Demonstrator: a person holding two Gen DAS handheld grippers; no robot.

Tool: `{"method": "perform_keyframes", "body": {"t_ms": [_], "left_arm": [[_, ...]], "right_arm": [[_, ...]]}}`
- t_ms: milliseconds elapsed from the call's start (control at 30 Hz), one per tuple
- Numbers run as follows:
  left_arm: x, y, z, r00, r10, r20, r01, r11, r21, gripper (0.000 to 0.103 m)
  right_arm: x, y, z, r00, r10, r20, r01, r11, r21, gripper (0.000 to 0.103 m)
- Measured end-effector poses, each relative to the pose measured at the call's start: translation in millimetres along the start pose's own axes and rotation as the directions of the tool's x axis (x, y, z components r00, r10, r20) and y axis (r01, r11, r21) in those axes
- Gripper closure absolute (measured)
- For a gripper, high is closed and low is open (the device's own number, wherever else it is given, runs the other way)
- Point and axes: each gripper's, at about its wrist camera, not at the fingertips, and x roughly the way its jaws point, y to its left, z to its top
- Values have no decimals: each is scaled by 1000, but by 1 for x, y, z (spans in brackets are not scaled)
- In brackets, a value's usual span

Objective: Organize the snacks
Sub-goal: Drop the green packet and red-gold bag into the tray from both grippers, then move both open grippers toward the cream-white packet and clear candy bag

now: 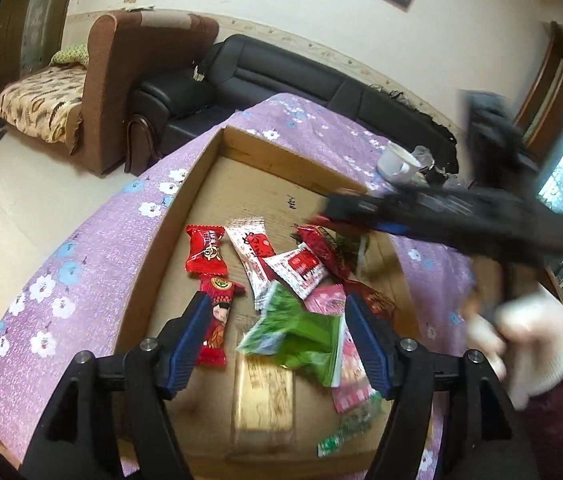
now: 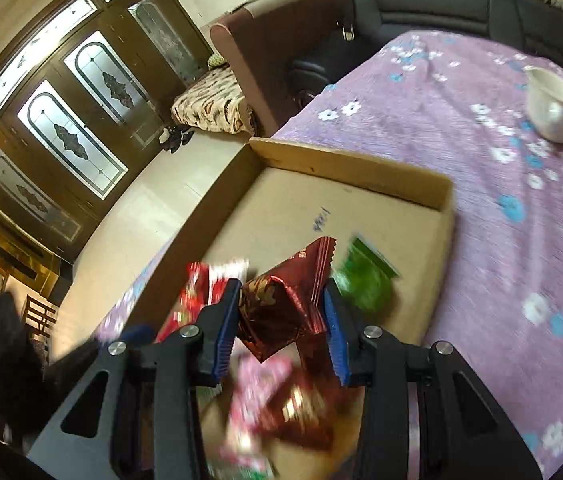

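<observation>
Blue-padded black fingers of the left gripper [image 1: 275, 336] stand spread apart, hovering over a crinkled bright-green foil snack packet [image 1: 297, 330] without pinching it. That packet lies in a shallow brown cardboard tray [image 1: 281, 148] on a tabletop covered with a purple cloth printed with white and blue flowers [image 1: 81, 264].

Scattered on the tray floor around the green one are other wrapped snacks: a glossy red pillow-shaped candy packet with gold print [image 1: 205, 250], a long red wrapper showing a cartoon figure [image 1: 217, 320], a white-and-red sachet with crimped ends [image 1: 251, 260], a smaller white-and-red square sachet [image 1: 299, 270], a pink patterned packet [image 1: 347, 364] and a pale clear-wrapped biscuit bar [image 1: 263, 394].

Across the tray, the right gripper [image 2: 281, 322] has its fingers closed in on a shiny dark-red foil packet with a zigzag-cut edge [image 2: 281, 304], held above the tray floor, crumpled and catching the light. In the left wrist view this gripper appears blurred over the tray's right side. A white ceramic cup with a handle [image 2: 553, 104] sits on the cloth beyond the tray, well apart from the snacks.
</observation>
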Motion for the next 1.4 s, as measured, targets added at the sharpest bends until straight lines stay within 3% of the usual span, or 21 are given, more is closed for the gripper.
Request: {"method": "perform_keyframes", "body": {"t_ms": [233,433,567,733,1000,1233,1400], "left_arm": [[-10,2,-4,1000,-18,24,18,1000,-11,28],[-8,-4,-3,999,-2,36,1,1000,8,28],[-11,-20,-7,998,36,52,-39,998,54,27],[-17,-50,-18,997,62,52,-68,990,124,26],[-28,-118,-39,990,126,68,-141,947,290,25],[-31,-155,-52,999,49,25,-54,938,344,24],[-20,-184,-68,1000,13,-28,-1,919,394,24]], "right_arm": [[30,14,16,998,-46,-37,45,999,-19,56],[-16,13,-2,996,-72,57,75,996,-48,53],[-60,3,-37,986,-118,116,127,989,-75,47],[-101,-28,-89,978,-126,167,130,991,-15,42],[-152,-74,-166,962,-167,217,154,985,76,42],[-207,-125,-225,933,-242,265,196,962,189,42],[-247,-172,-266,902,-338,267,246,913,326,41]]}}
